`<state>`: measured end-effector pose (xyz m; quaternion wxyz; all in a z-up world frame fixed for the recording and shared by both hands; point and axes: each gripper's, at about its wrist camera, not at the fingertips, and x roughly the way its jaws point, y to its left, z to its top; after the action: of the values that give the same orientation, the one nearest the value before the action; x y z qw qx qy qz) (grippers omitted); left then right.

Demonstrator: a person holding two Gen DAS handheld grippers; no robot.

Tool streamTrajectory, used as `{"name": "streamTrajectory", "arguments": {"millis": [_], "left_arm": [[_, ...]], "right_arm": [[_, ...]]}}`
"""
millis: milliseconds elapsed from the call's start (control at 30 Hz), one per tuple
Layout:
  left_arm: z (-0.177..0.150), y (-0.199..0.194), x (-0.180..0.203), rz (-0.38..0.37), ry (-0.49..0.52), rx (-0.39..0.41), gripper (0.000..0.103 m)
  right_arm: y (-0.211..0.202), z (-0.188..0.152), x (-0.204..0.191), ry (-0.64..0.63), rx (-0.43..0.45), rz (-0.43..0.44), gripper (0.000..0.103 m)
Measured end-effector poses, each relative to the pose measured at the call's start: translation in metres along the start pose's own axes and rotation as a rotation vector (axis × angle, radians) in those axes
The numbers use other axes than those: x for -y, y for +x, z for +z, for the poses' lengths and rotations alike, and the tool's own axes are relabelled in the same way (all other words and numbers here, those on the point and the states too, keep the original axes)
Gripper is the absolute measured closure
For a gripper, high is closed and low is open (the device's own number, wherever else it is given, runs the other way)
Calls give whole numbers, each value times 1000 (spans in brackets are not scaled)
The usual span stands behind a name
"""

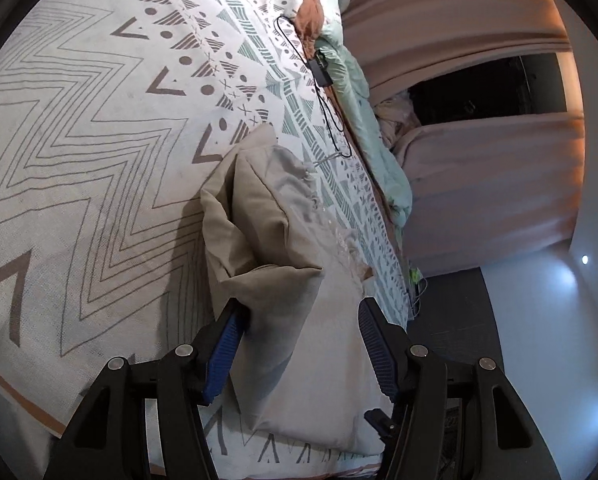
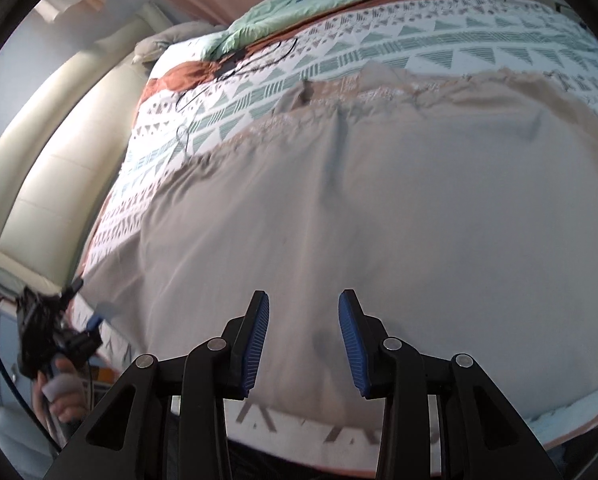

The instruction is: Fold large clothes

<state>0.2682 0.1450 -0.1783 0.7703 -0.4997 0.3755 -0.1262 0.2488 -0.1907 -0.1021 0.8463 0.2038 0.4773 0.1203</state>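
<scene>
Left hand-held gripper (image 1: 299, 344): jaws open around a raised fold of the beige cloth (image 1: 275, 216), lower centre, on the bed (image 1: 79, 120). Right hand-held gripper (image 2: 304, 340): open above the cloth. Fabric looks light, limp; grip corners.

Beige garment (image 2: 379, 208): motion-blurred in right wrist view; lace edge detail unreadable; near hem hidden behind right gripper (image 2: 304, 300) fingers. Left gripper (image 2: 95, 320): blurred at far left of right wrist view, jaw state indiscernible there. Bed (image 1: 79, 140): cut off by lens rim. Black cable (image 1: 323, 112): end too small to identify.
</scene>
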Motion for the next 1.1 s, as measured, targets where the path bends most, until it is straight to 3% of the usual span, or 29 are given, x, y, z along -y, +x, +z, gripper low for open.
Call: {"name": "streamTrajectory", "arguments": {"millis": [133,400,600,667,700,733,800,967,1100], "left_arm": [[3,10,-4,105,11,-9,44],[2,28,-37,285,-20,-17,44],[12,37,-38,301,-9,11,44],[12,39,-37,296,-1,4,61],[12,41,-39,280,-11,-17,76],[11,42,-41,265,-29,-30,76],[7,40,-44,249,-37,-32,79],[3,36,-36,227,-11,-25,87],[6,32,-20,178,10,-20,90]], "right_arm": [[20,-20,5,28,-78,-6,66],[17,-21,-2,-40,-81,-15,66],[11,-35,-6,-62,-100,-29,66],[15,-40,-7,-71,-116,-23,66],[19,-42,-7,-79,-126,-31,66],[23,-42,-6,-81,-138,-38,66],[33,-41,-2,-84,-152,-66,81],[45,-31,9,-85,-133,-77,98],[50,-16,18,-51,-113,-62,99]]}}
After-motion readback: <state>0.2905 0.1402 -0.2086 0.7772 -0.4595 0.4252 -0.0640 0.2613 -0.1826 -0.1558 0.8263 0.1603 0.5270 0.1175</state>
